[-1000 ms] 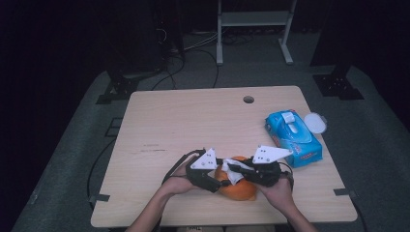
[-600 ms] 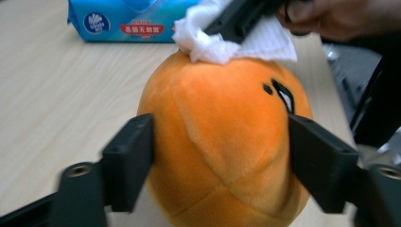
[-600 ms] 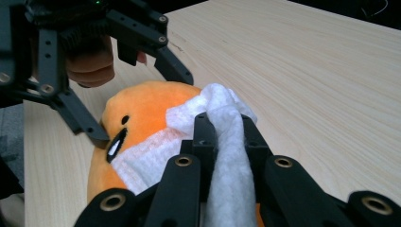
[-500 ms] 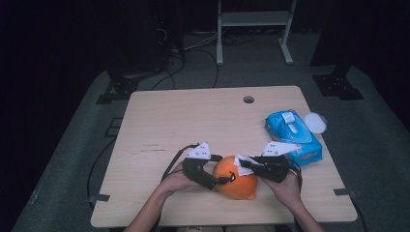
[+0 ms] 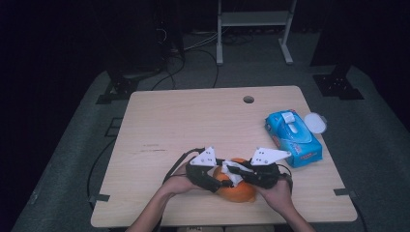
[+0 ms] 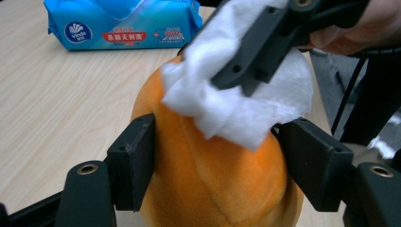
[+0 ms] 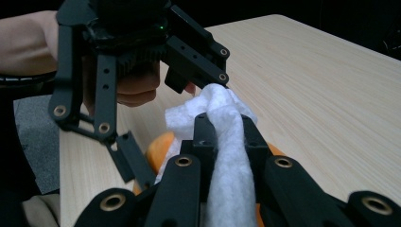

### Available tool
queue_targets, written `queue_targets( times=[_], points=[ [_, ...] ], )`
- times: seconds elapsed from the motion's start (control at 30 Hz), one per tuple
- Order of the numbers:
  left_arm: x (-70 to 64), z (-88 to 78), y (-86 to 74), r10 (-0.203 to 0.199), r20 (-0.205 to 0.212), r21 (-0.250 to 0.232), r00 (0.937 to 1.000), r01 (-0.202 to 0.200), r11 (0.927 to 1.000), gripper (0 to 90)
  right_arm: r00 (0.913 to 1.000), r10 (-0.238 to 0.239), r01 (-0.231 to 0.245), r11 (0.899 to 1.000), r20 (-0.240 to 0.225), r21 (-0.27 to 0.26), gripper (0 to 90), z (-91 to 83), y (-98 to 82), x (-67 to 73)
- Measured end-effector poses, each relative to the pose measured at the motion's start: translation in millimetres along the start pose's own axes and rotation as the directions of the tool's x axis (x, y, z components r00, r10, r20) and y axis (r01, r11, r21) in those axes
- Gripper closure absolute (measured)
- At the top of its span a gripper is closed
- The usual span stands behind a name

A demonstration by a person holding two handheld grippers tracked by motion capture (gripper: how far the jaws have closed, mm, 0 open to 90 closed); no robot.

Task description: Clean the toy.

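Left tool (image 6: pixel 215 151) grips the orange plush ball (image 6: pixel 213 175) by its flanks, one black jaw pressed to each side; its jaws have just been closing after a brief widening, with the ball between them, and the pads now bear on the fabric. Right tool (image 7: pixel 226 130) is pinched tight on a bunched white wipe (image 7: pixel 227 142), whose free end lies on the top of the ball. In the high view the ball (image 5: pixel 237 186) sits near the table's (image 5: pixel 193 121) near edge, a little right of the middle, with the left tool (image 5: pixel 215 176) and the right tool (image 5: pixel 244 173) closing on it from either side and the wipe (image 5: pixel 233 170) between them.

By my reading the work is wiping the ball clean, and it is under way: the wipe is out of its pack and touching the upper surface, the ball is steadied. How much of the ball has been covered cannot be told; the lower flanks and the underside look untouched by the wipe, and the left jaws cover two patches that call for a re-grip.

Near the right edge lies a blue wipe pack (image 5: pixel 293 137), its lid open, with a round white cap (image 5: pixel 315 122) just beside it. A cable hole (image 5: pixel 248 99) sits by the far edge. Nothing stands between the tools and the ball.
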State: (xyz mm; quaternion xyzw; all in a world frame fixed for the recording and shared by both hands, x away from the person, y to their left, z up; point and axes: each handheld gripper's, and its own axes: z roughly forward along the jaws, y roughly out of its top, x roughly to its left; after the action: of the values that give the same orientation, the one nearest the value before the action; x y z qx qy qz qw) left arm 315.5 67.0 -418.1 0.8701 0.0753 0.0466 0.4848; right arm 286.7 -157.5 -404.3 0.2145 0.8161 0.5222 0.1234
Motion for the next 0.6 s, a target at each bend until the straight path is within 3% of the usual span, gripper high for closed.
queue_targets(
  times=[0.1, 0.3, 0.47, 0.53, 0.6],
  points=[
    [1.4, -0.8, -1.7, 0.011, 0.001, -0.001, 0.9999, -0.011, 0.9999, 31.8, 0.9998, 0.021, -0.021, 1.000, -0.001, -0.001, 80.3, -1.5, -1.5, -6.9],
    [9.4, -3.5, -10.0, -0.020, 0.004, -0.001, 0.9998, 0.020, 0.9998, 31.8, 0.9953, 0.088, -0.089, 0.996, 0.040, 0.030, 80.3, -11.7, -12.2, -29.3],
    [12.1, -3.4, -12.4, -0.054, 0.016, -0.003, 0.9984, 0.054, 0.9986, 30.1, 0.9954, 0.087, -0.089, 0.995, 0.038, 0.051, 80.2, -13.8, -15.3, -30.7],
    [13.6, -4.0, -13.5, -0.079, 0.023, -0.008, 0.9966, 0.079, 0.9968, 26.8, 0.9964, 0.076, -0.078, 0.995, 0.037, 0.056, 80.2, -12.5, -14.6, -28.7],
    [15.9, -4.4, -11.4, -0.130, 0.041, -0.013, 0.9907, 0.131, 0.9913, 19.4, 0.9963, 0.078, -0.080, 0.995, 0.038, 0.056, 80.2, -11.7, -14.5, -27.7]
  ],
)
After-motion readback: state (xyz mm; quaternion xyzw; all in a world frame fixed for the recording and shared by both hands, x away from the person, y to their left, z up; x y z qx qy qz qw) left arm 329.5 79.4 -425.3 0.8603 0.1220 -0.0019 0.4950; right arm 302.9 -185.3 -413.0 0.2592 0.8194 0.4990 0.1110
